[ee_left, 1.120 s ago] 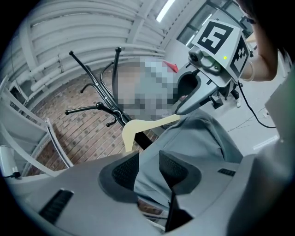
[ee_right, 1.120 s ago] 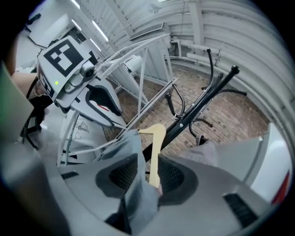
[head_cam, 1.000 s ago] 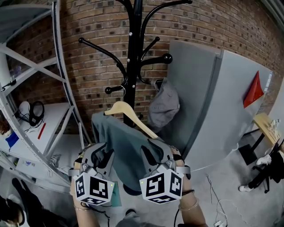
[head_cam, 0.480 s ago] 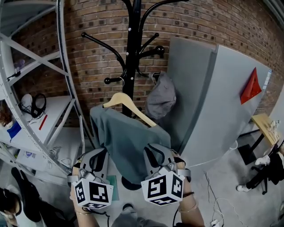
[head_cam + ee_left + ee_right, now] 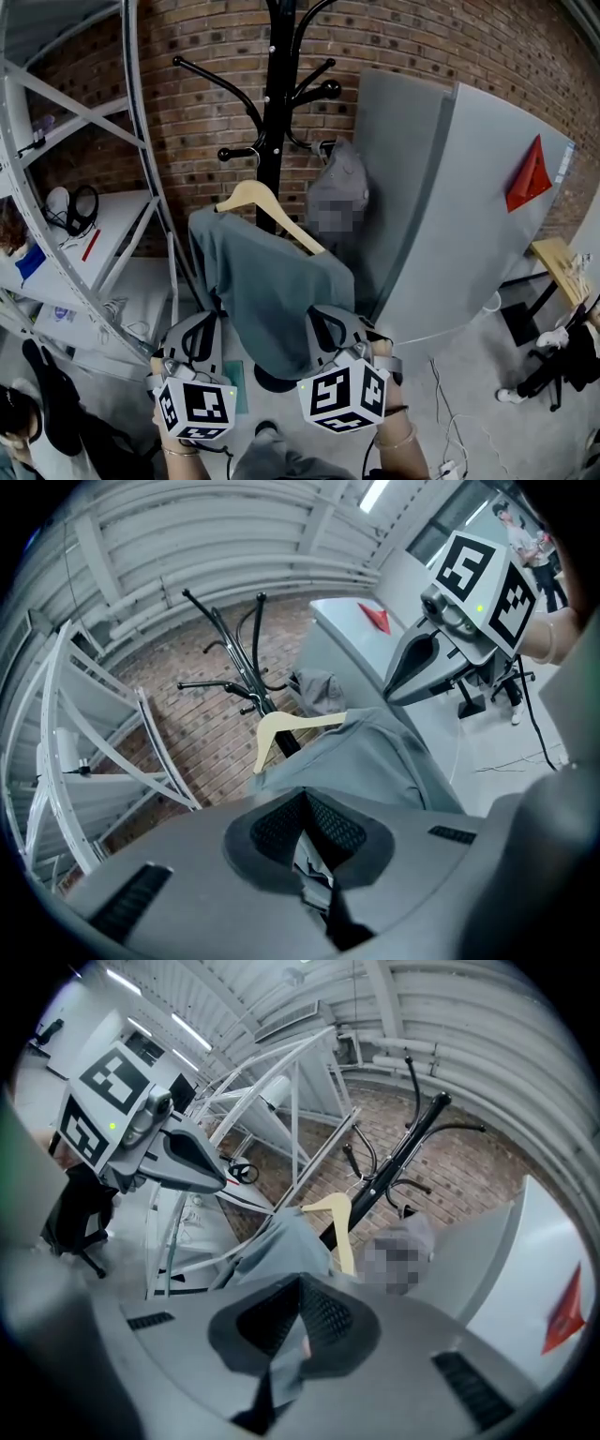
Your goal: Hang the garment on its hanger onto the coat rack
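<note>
A grey-green garment [image 5: 262, 281] hangs on a wooden hanger [image 5: 253, 199], whose hook sits at a lower arm of the black coat rack [image 5: 273, 112]. My left gripper [image 5: 202, 333] is shut on the garment's lower left edge; fabric shows pinched between its jaws in the left gripper view [image 5: 305, 832]. On the lower right edge my right gripper [image 5: 328, 328] has just closed, with cloth caught between its jaws in the right gripper view [image 5: 298, 1321]. The hanger [image 5: 291, 728] and rack [image 5: 239, 667] stand beyond the garment [image 5: 375, 761].
A grey cap [image 5: 337, 183] hangs on the rack's right side. A tall grey partition [image 5: 450, 206] with a red triangle [image 5: 530, 178] stands to the right. White metal shelving [image 5: 84, 187] with headphones [image 5: 75, 211] fills the left. A brick wall [image 5: 206, 122] is behind.
Both grippers have moved down and toward me along the garment, and their jaws have closed on its lower edge. The hanger stays on the rack.
</note>
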`<state>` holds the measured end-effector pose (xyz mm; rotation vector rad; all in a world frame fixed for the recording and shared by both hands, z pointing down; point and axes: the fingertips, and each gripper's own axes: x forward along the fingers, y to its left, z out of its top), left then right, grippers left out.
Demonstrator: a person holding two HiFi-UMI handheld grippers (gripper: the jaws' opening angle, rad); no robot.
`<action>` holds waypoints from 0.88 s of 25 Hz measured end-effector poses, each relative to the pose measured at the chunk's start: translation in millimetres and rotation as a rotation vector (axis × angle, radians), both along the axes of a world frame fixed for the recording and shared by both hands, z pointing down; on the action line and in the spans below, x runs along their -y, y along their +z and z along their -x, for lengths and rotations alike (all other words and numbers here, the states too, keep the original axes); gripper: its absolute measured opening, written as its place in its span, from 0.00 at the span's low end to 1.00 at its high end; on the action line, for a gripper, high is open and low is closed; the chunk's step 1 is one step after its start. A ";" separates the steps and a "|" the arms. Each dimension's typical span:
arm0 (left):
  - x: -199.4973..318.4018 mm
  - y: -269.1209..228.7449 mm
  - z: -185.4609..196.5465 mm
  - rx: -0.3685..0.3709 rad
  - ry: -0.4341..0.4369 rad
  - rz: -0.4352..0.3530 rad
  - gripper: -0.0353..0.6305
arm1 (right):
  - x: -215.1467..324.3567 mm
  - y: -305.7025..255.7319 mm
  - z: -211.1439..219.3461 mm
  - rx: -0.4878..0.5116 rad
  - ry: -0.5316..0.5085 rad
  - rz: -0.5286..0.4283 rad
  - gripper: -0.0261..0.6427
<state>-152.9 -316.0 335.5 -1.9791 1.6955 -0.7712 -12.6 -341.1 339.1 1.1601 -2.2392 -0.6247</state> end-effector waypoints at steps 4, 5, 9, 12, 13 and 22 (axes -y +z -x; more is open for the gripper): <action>-3.2 1.5 -4.5 -0.006 0.011 0.014 0.06 | -1.7 1.8 -1.1 -0.006 -0.004 0.009 0.07; -3.6 2.0 -5.7 -0.007 0.014 0.017 0.06 | -1.9 2.4 -1.5 -0.007 -0.005 0.011 0.07; -3.1 5.8 -8.8 -0.009 0.024 0.036 0.06 | -1.9 2.2 -1.2 0.013 -0.010 0.033 0.07; -3.0 11.5 -9.0 -0.009 0.026 0.059 0.06 | -1.9 1.6 0.1 0.024 -0.016 0.042 0.07; -3.0 13.2 -9.1 -0.011 0.028 0.065 0.06 | -2.1 1.5 0.7 0.028 -0.019 0.044 0.07; 1.9 18.9 -11.2 -0.027 0.063 0.084 0.06 | 4.9 1.0 6.7 0.054 -0.029 0.059 0.07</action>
